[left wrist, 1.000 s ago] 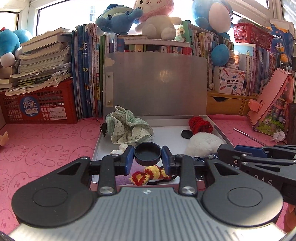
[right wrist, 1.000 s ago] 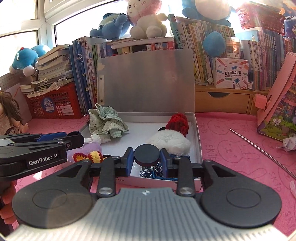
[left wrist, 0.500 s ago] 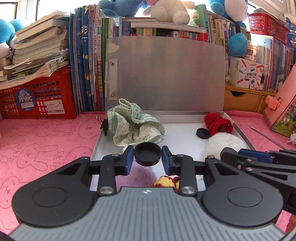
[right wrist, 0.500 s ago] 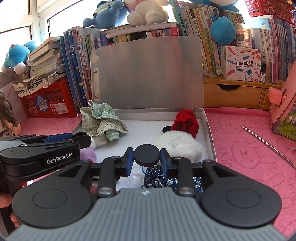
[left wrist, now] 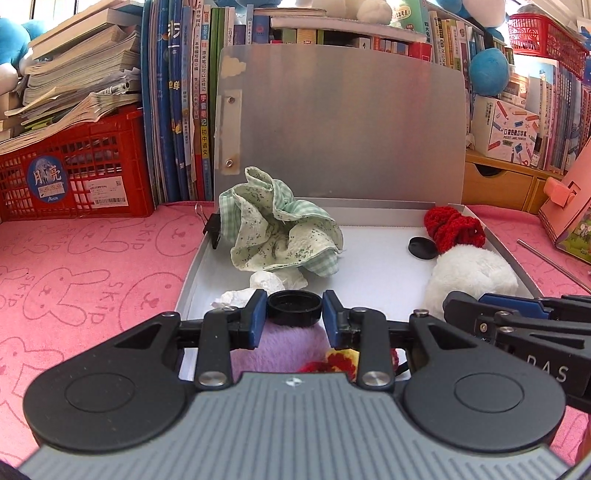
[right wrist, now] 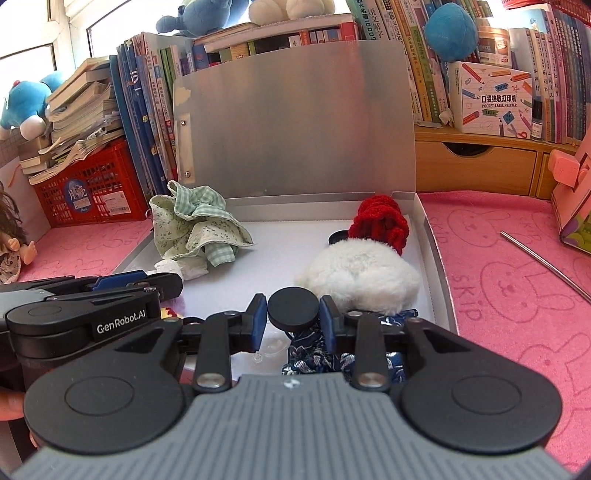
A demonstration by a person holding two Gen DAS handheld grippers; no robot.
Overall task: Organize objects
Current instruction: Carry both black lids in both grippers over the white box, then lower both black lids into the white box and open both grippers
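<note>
Green-checked cloth (left wrist: 280,230), red knitted hat (right wrist: 380,219)

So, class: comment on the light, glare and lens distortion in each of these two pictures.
Left wrist view: daylight from behind blows out the top right above the red plastic basket; the upright grey metal lid carries a soft sheen; the fisheye bows the book spines. Right wrist view: the window at top left is overexposed; the pink rabbit-print mat is evenly lit; edges curve strongly.
</note>
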